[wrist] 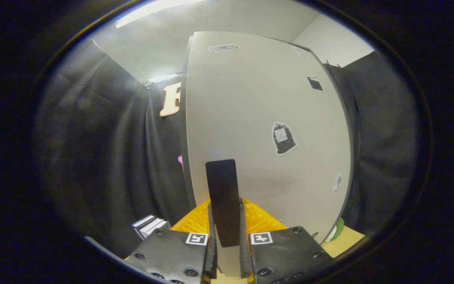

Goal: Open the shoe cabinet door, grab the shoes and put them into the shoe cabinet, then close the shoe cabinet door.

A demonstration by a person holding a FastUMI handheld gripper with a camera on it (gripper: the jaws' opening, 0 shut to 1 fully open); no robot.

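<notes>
To the left, draped black cloth (105,157) forms the booth wall, and a small stack of white-and-dark flat items (150,225) is seen low down just beside the left finger; what they are cannot be told for certain.

At the centre, the pale beige, flat-panelled shoe cabinet door (258,118) fills the space ahead and beyond the fingers. A dark, flat, rectangular upright handle (223,197) stands out from the door's lower part and lies between the two fingers. The gripper (227,244) is closed down to a narrow gap, with both fingers appearing to press on the handle's sides, so the handle is judged to be held.

The door is likely to be a stiff, fairly light board that swings on hinges; the handle is rigid and smooth, so a firm squeeze low on its flat faces would be wanted, with the pull kept along the arc of the door to avoid slipping off.

An orange ribbed part (258,221) is seen just behind the fingers. To the right, a sticker shaped like a dark bag (283,138) and smaller stickers are fixed on the door, and a tan wooden surface (345,240) lies below.

The gripper is held level and pointed squarely at the door, tilted slightly upward.
</notes>
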